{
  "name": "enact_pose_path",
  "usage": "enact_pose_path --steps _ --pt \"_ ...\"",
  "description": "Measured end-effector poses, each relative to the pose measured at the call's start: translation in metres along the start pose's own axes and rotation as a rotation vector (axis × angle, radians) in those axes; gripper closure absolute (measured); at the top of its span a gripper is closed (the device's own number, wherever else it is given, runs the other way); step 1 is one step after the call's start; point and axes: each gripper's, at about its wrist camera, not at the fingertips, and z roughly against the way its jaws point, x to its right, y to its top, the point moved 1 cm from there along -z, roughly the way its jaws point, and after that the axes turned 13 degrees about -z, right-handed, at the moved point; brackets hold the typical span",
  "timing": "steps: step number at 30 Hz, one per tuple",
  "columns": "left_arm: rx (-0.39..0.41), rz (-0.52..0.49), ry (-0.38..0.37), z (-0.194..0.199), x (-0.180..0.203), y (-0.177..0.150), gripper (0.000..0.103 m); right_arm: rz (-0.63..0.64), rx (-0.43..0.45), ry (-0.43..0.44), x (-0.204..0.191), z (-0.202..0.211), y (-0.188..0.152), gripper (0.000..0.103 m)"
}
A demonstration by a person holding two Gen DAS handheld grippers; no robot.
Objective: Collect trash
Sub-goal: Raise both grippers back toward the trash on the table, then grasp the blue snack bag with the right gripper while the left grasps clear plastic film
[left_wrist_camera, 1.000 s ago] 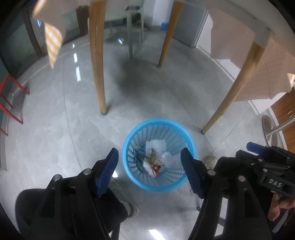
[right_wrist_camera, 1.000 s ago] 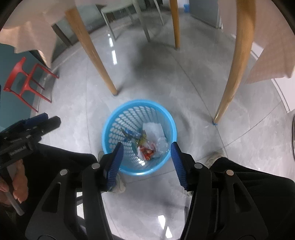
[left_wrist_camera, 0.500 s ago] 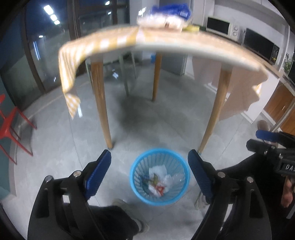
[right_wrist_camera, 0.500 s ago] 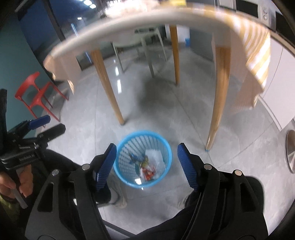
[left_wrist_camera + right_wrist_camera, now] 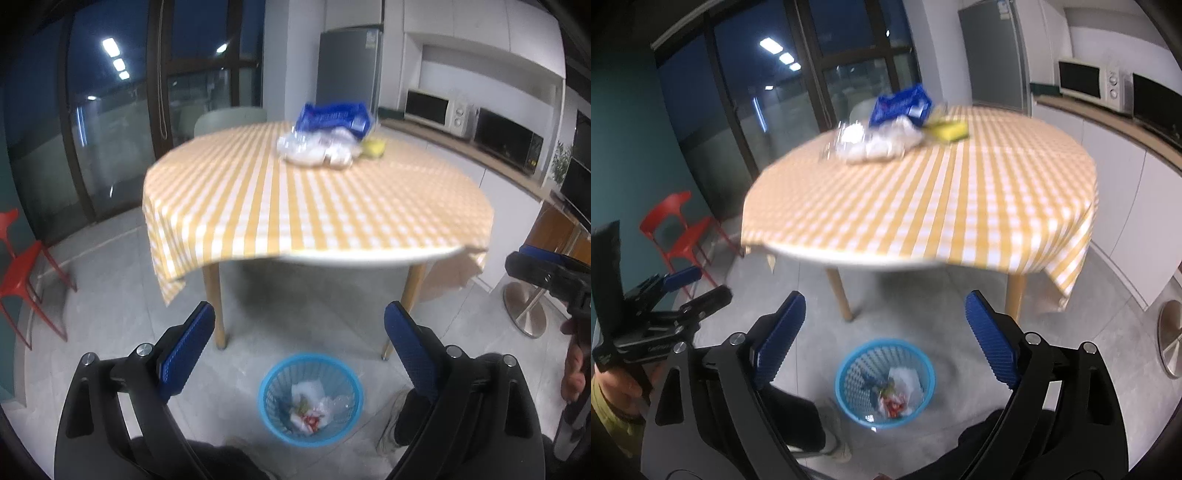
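Overhead, checked tablecloth; grey tiled floor below.

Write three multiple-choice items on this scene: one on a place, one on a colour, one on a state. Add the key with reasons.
1. Where does the trash basket stand?
A. On the floor by the table
B. On the table
C. On the red chair

2. What colour is the basket?
A. Red
B. Blue
C. Yellow

3. What is between the left hand-held gripper's pads?
A. A bottle
B. A bag
C. Nothing

Key: 1 A, it sits on grey tiles near the table legs; 2 B, its mesh wall is blue; 3 C, the opening jaws frame only floor and basket.
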Motion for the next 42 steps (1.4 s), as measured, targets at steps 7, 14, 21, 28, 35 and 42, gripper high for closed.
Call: enact_pose_path --steps 7,14,21,28,35,42 --pt "0.051 -0.015 0.005 0.006 -0.002 0.028 0.011 -0.005 0.042 -0.017 0.006 0.006 0.029 0.014" --pt "0.074 -0.026 0.001 -0.007 -0.006 0.054 0.011 -0.003 0.072 -0.028 0.006 0.0 0.062 0.013" --pt "0.081 -0.023 -0.015 -0.029 -0.017 0.079 0.011 0.009 0.098 -0.031 0.002 -0.017 0.1 0.013" --pt "0.067 -0.03 -0.027 -0.051 -0.025 0.1 0.011 0.047 0.101 -0.035 -0.009 -0.04 0.14 0.013" --pt "0.062 -0.048 -0.041 -0.075 -0.036 0.131 0.011 0.081 0.095 -0.054 -0.016 -0.069 0.191 0.013" --pt "0.028 -0.046 -0.065 -0.112 -0.045 0.155 0.011 0.111 0.058 -0.063 -0.017 -0.109 0.233 0.013"
